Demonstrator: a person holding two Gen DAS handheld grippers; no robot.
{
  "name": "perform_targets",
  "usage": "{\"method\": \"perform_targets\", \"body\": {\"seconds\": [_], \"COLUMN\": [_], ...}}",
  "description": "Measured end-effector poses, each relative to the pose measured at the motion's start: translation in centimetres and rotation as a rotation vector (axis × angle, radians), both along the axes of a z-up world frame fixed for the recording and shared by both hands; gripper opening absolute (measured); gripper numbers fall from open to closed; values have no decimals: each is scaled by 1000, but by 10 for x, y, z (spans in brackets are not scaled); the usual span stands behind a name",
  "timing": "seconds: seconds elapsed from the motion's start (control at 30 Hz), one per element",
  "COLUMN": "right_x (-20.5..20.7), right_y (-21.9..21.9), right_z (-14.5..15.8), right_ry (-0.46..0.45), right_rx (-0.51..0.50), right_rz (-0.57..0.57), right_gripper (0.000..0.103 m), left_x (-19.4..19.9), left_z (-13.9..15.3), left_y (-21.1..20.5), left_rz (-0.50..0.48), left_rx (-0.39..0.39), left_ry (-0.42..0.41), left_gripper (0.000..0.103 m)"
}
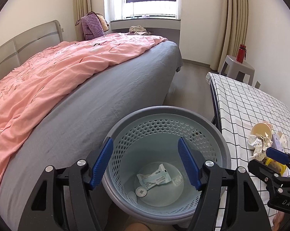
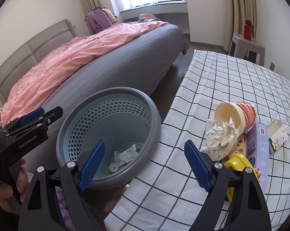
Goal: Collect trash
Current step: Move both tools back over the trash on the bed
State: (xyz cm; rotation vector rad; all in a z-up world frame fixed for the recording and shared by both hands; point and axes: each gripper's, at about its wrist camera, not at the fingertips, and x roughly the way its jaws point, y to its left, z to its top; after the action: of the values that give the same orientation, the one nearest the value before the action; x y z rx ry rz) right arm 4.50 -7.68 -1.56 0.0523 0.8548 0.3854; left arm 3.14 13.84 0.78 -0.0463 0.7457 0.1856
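- Trash pile: crumpled paper (image 2: 221, 136), paper cup (image 2: 236, 115) lying on its side, purple box (image 2: 257, 146), small open carton (image 2: 277, 136) and a yellow piece (image 2: 239, 162), all bunched together on the near right of the table (image 2: 212, 80) with its checked cloth.
- Bin (image 2: 106, 181): grey-rimmed perforated basket on the floor, just left of the table edge, between table and bed (image 2: 106, 61).
- Bin contents: a flat printed packet (image 1: 154, 178) and a small round disc (image 1: 141, 191) on the bottom.
- Progress, as judged: a couple of items are in; the whole table pile is left.
- Left gripper (image 1: 146, 163): poised above the bin mouth, jaws apart, nothing between them.
- Right gripper (image 2: 145, 165): over the table's near edge, jaws spread wide and empty; its right finger stands just beside the crumpled paper, whether touching is unclear.
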Motion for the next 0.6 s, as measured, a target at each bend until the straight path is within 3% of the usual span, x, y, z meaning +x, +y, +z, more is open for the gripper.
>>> {"method": "perform_targets", "body": {"seconds": [0.6], "right_x": [-41], "right_y": [-119], "right_z": [2], "right_ry": [-5], "right_rx": [-38], "right_rz": [-215], "right_gripper": [83], "left_x": [-22], "left_z": [-12], "left_y": [-65], "left_rz": [-109], "left_rx": [-4], "left_ry": [31], "left_gripper": [67]}}
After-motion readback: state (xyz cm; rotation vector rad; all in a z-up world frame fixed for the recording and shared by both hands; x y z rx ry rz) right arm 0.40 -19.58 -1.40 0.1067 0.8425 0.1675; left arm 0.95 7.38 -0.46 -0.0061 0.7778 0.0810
